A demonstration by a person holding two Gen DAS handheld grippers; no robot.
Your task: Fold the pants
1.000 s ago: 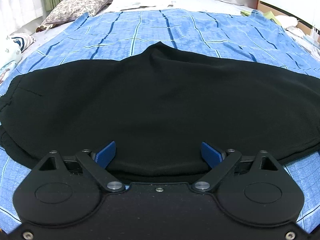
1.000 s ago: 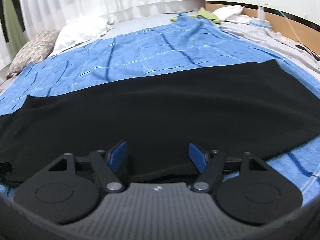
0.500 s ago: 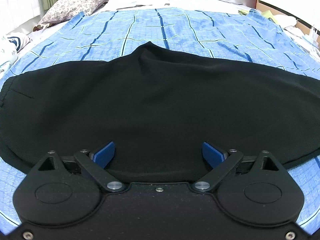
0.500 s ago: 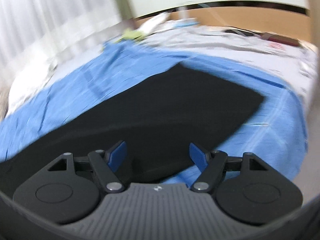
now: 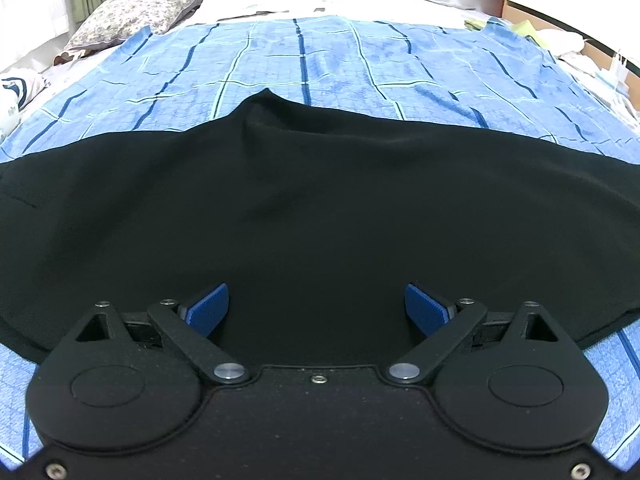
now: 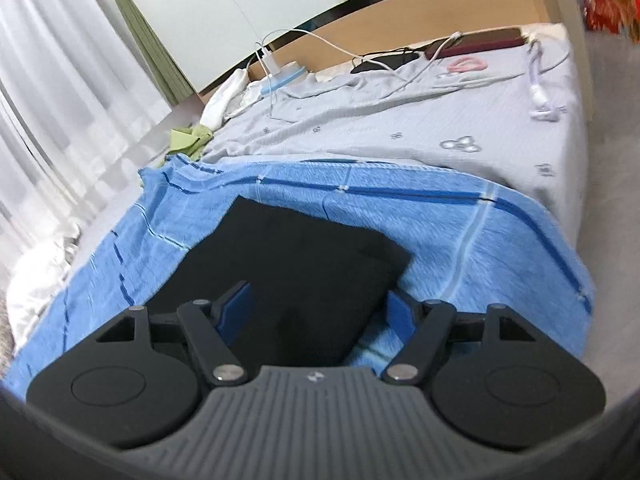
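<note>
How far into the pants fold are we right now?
Early. Done: the black pants lie spread flat across the blue blanket. In hand: nothing; the left gripper and right gripper are both open, the right at the leg end. Left: grip and make every fold.

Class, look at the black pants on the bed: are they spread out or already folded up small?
Spread out. The pants lie flat in one long dark strip across the blue blanket, their leg end extended.

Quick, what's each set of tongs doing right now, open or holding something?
Left tongs: open over the black pants, holding nothing.
Right tongs: open at the pants' end, holding nothing.
</note>
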